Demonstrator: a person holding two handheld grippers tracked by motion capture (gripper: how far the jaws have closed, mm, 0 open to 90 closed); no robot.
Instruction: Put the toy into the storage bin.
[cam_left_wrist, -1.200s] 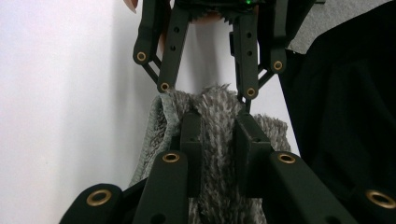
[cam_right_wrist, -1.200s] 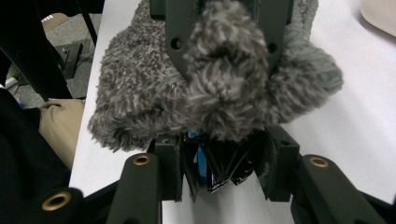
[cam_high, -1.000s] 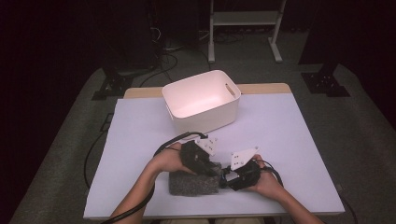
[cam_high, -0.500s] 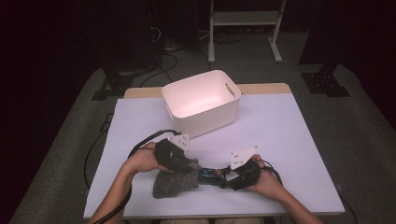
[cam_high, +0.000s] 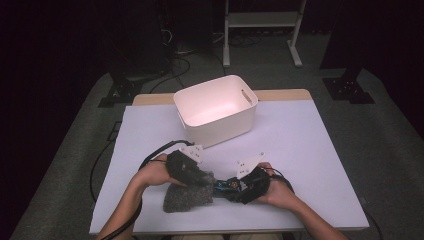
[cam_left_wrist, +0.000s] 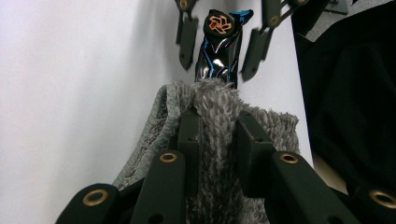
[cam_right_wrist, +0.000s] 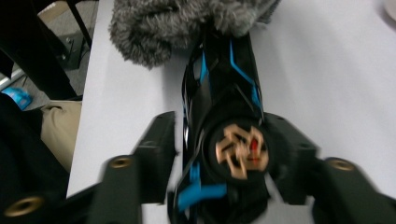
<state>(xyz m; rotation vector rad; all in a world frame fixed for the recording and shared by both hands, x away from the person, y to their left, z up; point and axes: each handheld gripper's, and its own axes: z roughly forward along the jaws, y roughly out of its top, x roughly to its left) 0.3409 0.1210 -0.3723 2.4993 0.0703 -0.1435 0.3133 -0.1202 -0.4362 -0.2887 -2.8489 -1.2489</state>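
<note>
Grey fluffy cloth (cam_left_wrist: 219, 140) pinched in our left gripper (cam_left_wrist: 217, 135) fingers, black-and-blue toy (cam_right_wrist: 224, 116) lying lengthwise toward it on the tabletop (cam_high: 310, 135), between our right gripper (cam_right_wrist: 219, 158) fingers, just been opening.

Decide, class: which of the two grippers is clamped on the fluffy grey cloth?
The left gripper: its jaws pinch the grey cloth. The right gripper's jaws flank the black-and-blue object.

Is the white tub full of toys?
No, the white tub shows only its bare pale inside in the high view, while the fuzzy grey cloth and the black and blue toy lie on the table.
</note>
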